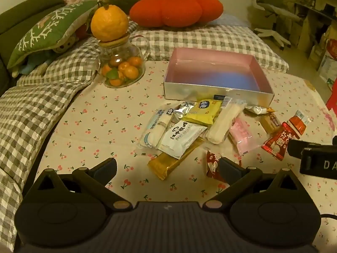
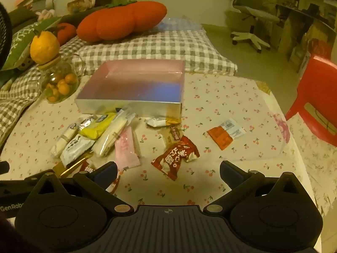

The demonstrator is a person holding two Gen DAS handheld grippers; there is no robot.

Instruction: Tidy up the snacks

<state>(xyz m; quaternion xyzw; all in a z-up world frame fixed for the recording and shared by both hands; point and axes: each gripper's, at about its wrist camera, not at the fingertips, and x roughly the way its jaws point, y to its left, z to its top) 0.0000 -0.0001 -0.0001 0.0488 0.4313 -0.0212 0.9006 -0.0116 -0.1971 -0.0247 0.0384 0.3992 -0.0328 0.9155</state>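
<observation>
A shallow silver box (image 1: 217, 93) (image 2: 130, 107) with a pink inside stands empty on the cherry-print cloth. In front of it lie several wrapped snacks: a yellow pack (image 1: 203, 112) (image 2: 99, 127), a white pack (image 1: 183, 137) (image 2: 76, 146), a pink pack (image 1: 242, 135) (image 2: 125, 147), a gold bar (image 1: 172, 161), a red wrapper (image 1: 278, 142) (image 2: 177, 156) and an orange pack (image 2: 224, 135). My left gripper (image 1: 167, 166) hangs open above the gold bar, nothing between its fingers. My right gripper (image 2: 168, 171) is open just short of the red wrapper, holding nothing.
A glass jar of small oranges (image 1: 122, 69) (image 2: 60, 84) with a big orange on its lid stands left of the box. Checked bedding (image 1: 31, 109) and an orange pumpkin cushion (image 1: 177, 9) lie behind. A red stool (image 2: 316, 99) stands right of the table.
</observation>
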